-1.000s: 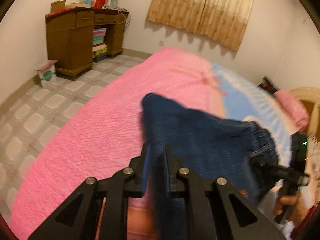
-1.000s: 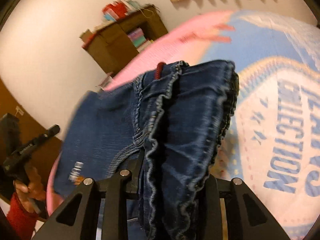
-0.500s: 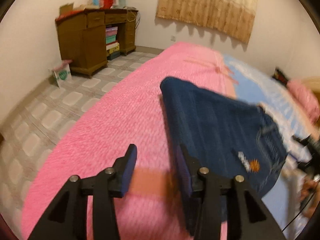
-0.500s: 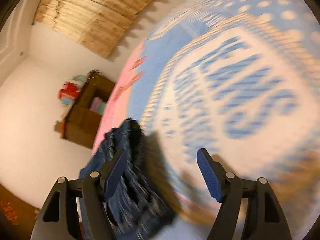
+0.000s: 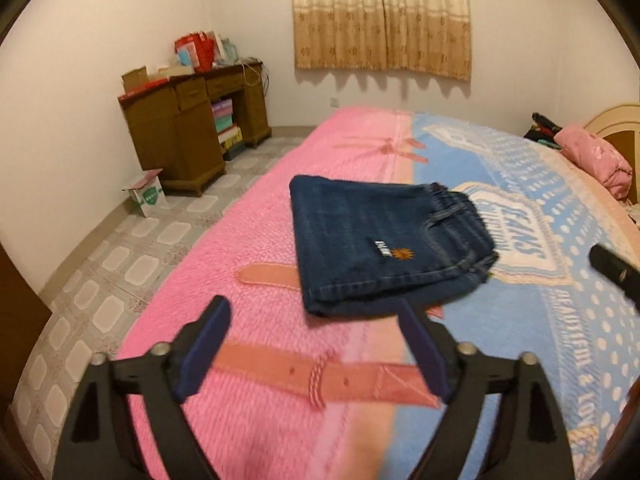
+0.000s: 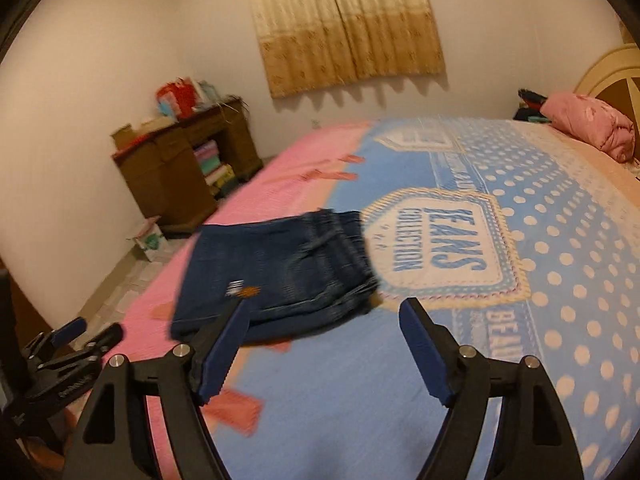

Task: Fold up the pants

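Note:
The dark blue jeans (image 5: 384, 248) lie folded into a compact rectangle on the bed, waistband toward the right, a small orange flower patch on top. They also show in the right wrist view (image 6: 280, 276). My left gripper (image 5: 312, 344) is open and empty, held above the bed just in front of the jeans. My right gripper (image 6: 324, 344) is open and empty, held back from the jeans' near edge. The left gripper shows at the lower left of the right wrist view (image 6: 72, 340).
The bed cover (image 5: 560, 320) is pink on the left and blue with white dots on the right. A brown wooden desk (image 5: 188, 120) stands against the far left wall. A small box (image 5: 148, 194) sits on the tiled floor. A pink bundle (image 5: 596, 156) lies near the headboard.
Both grippers held the jeans up a second ago. They have let go, opened and pulled back, and the jeans now lie folded on the bed.

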A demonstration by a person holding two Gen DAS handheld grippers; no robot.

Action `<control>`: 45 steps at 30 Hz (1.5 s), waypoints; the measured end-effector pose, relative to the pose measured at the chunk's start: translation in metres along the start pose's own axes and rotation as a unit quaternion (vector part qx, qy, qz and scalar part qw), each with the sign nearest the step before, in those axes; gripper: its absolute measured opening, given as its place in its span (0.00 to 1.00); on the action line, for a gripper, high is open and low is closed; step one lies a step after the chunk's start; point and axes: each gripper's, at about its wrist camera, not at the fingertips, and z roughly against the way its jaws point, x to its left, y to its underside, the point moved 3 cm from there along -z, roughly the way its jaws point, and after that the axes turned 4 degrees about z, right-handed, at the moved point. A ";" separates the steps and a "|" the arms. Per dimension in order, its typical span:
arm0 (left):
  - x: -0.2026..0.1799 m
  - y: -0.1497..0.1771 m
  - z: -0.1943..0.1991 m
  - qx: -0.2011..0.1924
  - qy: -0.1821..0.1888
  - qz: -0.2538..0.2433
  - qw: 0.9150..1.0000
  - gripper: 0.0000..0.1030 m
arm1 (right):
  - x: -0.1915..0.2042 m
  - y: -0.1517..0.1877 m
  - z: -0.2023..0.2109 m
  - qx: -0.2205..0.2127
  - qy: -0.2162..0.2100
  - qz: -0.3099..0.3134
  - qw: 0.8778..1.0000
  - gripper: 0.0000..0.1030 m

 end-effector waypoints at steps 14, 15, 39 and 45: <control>0.002 0.003 0.092 -0.050 -0.023 0.004 0.998 1.00 | 0.057 0.007 0.091 -0.058 0.003 0.026 0.998 0.86; 0.000 0.002 0.095 -0.052 -0.026 -0.001 0.998 1.00 | 0.060 0.005 0.095 -0.062 0.003 0.030 0.998 0.86; -0.010 0.002 0.110 -0.073 -0.019 -0.019 0.997 1.00 | 0.062 0.001 0.127 -0.094 0.009 -0.004 0.996 0.86; -0.008 0.000 0.113 -0.081 -0.018 -0.014 0.996 1.00 | 0.067 0.000 0.129 -0.100 0.011 -0.002 0.995 0.86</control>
